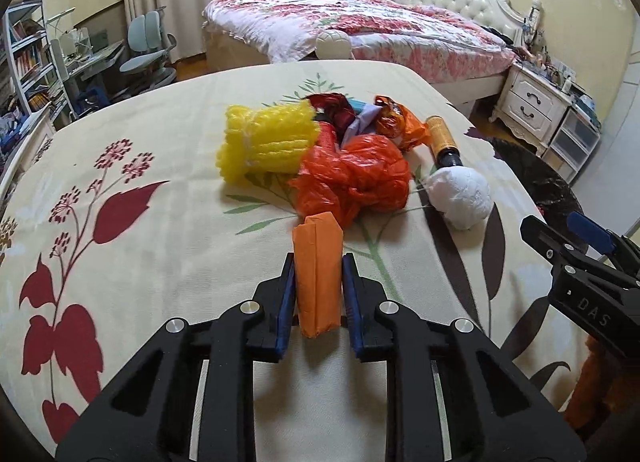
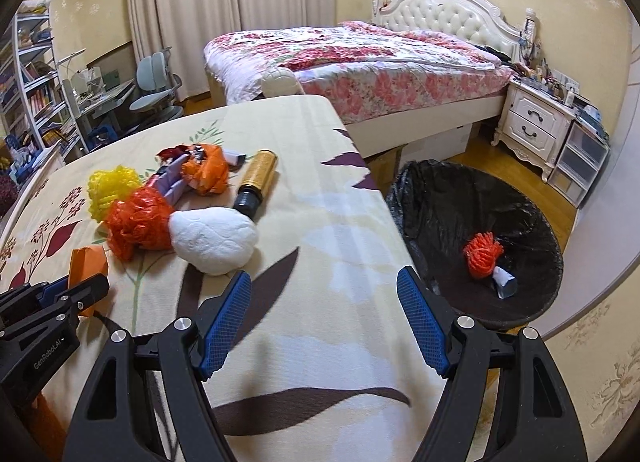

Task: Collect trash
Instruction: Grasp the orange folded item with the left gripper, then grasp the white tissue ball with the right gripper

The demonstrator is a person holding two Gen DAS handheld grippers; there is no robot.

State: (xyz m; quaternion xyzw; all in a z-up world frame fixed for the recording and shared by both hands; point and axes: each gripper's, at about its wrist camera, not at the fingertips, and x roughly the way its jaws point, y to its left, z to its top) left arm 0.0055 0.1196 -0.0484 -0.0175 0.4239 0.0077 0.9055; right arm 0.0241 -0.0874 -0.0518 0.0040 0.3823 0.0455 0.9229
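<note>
From the left wrist view, I am looking at the left tool (image 1: 318, 282) pinching the orange packet (image 1: 318, 274), both blue pads pressing flat on its long sides. The packet is lying lengthwise between the fingers, its far end poking out ahead of the tips toward the rest of the litter. It is looking to me like a light, folded paper or soft-wrapped pack, so I am judging that it will dent rather than slip, and that this mid-body hold across the narrow width is the right place. Just ahead of the tool, the crumpled orange-red bag (image 1: 352, 174) is sitting on the bench (image 1: 160, 222), with the yellow foam netting (image 1: 264, 142) ahead and to the left, and the white wad (image 1: 462, 192) and dark bottle (image 1: 442, 140) ahead and to the right. The right tool (image 1: 568, 238) is showing at the right edge

From the right wrist view, I am seeing the right tool (image 2: 324, 318) standing spread with nothing between its pads, hovering over the bench edge. The white wad (image 2: 214, 240) is lying just ahead and to the left of it; it is looking soft and weightless, so I would be squeezing it through the middle. The bottle (image 2: 258, 182), farther ahead, is looking stiff, heavier and smooth, apt to roll. The lined bin (image 2: 476, 230) is standing ahead and to the right, below the bench, already holding an orange-red net (image 2: 482, 254) and a small grey scrap (image 2: 504, 284)
</note>
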